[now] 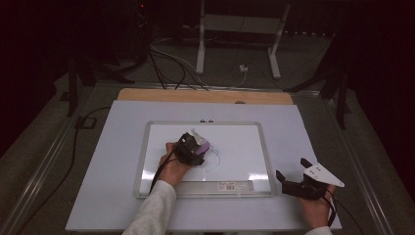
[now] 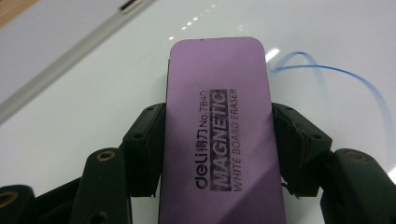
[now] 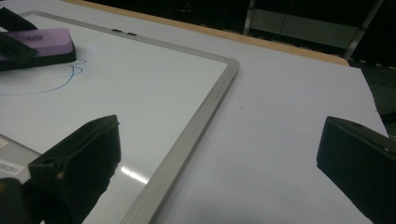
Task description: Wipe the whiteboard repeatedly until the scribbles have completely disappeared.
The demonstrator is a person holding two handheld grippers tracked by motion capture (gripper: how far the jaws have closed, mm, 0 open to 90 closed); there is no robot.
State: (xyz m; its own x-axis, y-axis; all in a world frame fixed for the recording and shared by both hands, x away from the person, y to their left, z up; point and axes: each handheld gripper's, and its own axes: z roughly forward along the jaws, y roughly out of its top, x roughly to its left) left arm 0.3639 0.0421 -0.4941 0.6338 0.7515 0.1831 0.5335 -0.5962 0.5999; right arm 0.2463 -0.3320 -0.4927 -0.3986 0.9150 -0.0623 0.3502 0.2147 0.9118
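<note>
Gripping a purple eraser (image 2: 219,135) by its 2 long sides, the left tongs (image 1: 195,147) sit over the middle of the whiteboard (image 1: 244,128). Eraser label reads "MAGNETIC WHITE BOARD ERASER", printed along its length. Eraser lies flat on the white face of the board, its far end just beside a thin blue line (image 2: 345,77) that loops off to the right in the left gripper view. In the high view the same blue scribble sits just right of the tongs.

Right tongs (image 1: 293,171) rest on the pale surface (image 1: 112,161) at the board's lower right corner, jaws spread wide with nothing between them. Right gripper view: the board's grey frame runs between the 2 jaws, eraser and left tongs far off at upper left.

Board lies centred on the surface, a wooden strip (image 1: 147,94) along the far edge.
</note>
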